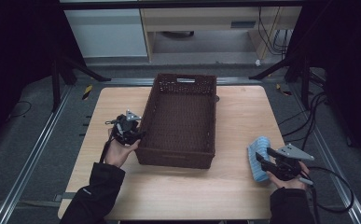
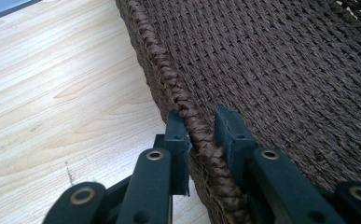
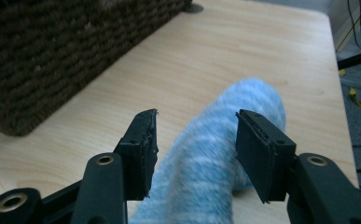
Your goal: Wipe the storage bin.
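While the left gripper is clamping the woven basket's braided rim at its nine o'clock side, the right gripper is standing half open around the blue striped sock, pads clear; the sock is lying on the table at the basket's four o'clock, not yet binned.

A pale wooden table with rounded corners stood on a grey floor, with metal rails running along both its sides. Behind it stood a white cabinet and, beside that, a light wooden desk. Black cables trailed over the floor at the right, and dark stand legs flanked the far corners.
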The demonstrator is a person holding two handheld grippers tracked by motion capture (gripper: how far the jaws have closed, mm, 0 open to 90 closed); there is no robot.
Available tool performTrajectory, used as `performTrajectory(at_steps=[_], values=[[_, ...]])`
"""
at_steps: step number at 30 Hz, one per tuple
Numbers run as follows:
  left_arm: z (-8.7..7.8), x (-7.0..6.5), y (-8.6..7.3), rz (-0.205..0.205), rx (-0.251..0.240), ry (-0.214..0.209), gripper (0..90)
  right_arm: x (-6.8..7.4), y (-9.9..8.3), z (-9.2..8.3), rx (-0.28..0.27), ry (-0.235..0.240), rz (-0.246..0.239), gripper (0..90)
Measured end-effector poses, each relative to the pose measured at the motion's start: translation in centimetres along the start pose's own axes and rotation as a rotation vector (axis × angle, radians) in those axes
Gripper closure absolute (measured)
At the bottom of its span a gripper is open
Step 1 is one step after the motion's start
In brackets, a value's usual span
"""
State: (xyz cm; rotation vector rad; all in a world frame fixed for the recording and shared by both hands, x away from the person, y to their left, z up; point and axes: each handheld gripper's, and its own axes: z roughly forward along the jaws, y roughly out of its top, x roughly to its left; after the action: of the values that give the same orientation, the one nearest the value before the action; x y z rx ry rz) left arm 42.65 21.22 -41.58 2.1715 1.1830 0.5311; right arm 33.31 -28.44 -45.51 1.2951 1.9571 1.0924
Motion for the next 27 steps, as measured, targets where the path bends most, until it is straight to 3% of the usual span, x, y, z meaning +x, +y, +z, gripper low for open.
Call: performTrajectory(at_steps=[4, 15, 21, 27], values=[[-0.1, 0.1, 0.0, -0.005, -0.004, -0.012, 75.5, 0.0, 1.0, -0.6, -0.040, 0.009, 0.010, 48.8], [-0.4, 0.3, -0.3, 0.005, 0.001, -0.022, 75.6, 0.6, 2.4, -0.1, -0.045, 0.041, 0.007, 49.3], [-0.9, 0.1, -0.8, 0.019, 0.007, -0.021, 75.5, 1.6, 5.1, 0.7, -0.078, 0.079, 0.002, 49.4], [-1.5, 0.0, -1.3, 0.028, 0.010, -0.023, 75.4, 3.1, 8.2, 2.7, -0.106, 0.129, -0.015, 49.6]])
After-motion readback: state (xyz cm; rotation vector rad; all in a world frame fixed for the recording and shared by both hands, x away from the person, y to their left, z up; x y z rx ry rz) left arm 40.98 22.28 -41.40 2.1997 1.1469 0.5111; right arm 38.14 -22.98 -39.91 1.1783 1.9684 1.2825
